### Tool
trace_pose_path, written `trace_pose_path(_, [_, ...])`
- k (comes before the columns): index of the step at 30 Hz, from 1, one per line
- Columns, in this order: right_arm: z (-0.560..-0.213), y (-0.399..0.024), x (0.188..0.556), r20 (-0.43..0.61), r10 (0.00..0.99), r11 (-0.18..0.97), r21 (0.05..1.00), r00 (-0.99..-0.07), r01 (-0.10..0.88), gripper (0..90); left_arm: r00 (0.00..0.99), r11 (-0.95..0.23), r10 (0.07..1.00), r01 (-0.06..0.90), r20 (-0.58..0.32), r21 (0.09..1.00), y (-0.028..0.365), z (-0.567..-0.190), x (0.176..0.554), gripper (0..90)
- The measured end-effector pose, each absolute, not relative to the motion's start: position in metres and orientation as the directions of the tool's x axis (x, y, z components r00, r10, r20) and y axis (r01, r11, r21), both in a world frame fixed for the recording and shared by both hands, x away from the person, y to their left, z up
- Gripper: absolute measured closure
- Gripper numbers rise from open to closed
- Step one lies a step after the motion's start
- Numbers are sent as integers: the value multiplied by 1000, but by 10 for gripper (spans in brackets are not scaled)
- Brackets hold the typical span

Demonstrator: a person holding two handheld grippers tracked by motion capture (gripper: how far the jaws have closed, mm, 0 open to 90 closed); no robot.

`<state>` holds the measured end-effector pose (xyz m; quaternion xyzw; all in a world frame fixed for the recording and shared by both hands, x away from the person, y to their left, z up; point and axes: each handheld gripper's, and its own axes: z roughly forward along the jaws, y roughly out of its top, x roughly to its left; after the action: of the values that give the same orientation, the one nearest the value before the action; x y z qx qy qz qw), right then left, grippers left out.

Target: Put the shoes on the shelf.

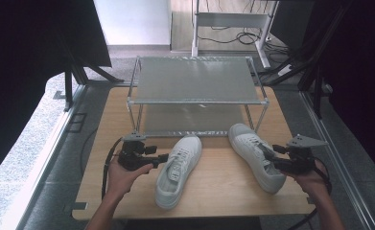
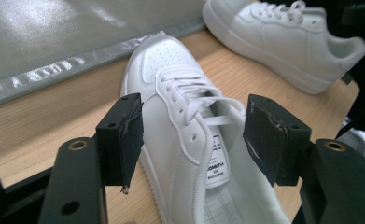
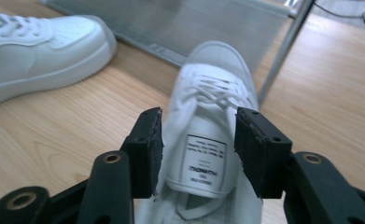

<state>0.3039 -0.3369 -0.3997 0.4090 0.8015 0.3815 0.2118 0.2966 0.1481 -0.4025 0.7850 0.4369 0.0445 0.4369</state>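
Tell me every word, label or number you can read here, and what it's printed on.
Tongue label of the left shoe: several lines of dark print, the largest a short word in capitals, too blurred to read for certain.
Tongue label of the right shoe: a boxed block of print, upside down in the right gripper view, too blurred to read.
Nothing else carries readable text.
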Motion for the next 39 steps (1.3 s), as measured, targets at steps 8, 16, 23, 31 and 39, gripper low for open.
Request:
trace_pose_path(8, [-407, -342, 319, -29, 829, 390, 747, -559, 539, 493, 615, -341, 751, 672, -239, 657, 132, -417, 304, 392])
trace_pose_path(16, [-413, -340, 330, -81, 833, 453, 667, -547, 591, 498, 620, -411, 766, 676, -171, 611, 120, -426, 306, 410])
trace_pose_path(23, [-427, -334, 344, -135, 829, 507, 591, -543, 627, 538, 609, -436, 778, 699, -152, 566, 105, -437, 315, 440])
trace_pose_path(31, [-440, -331, 363, -183, 840, 523, 525, -511, 672, 588, 573, -444, 811, 733, -116, 516, 94, -447, 327, 501])
trace_pose_path(39, [-449, -323, 379, -231, 819, 570, 438, -526, 695, 669, 546, -408, 823, 759, -155, 508, 90, -449, 326, 679])
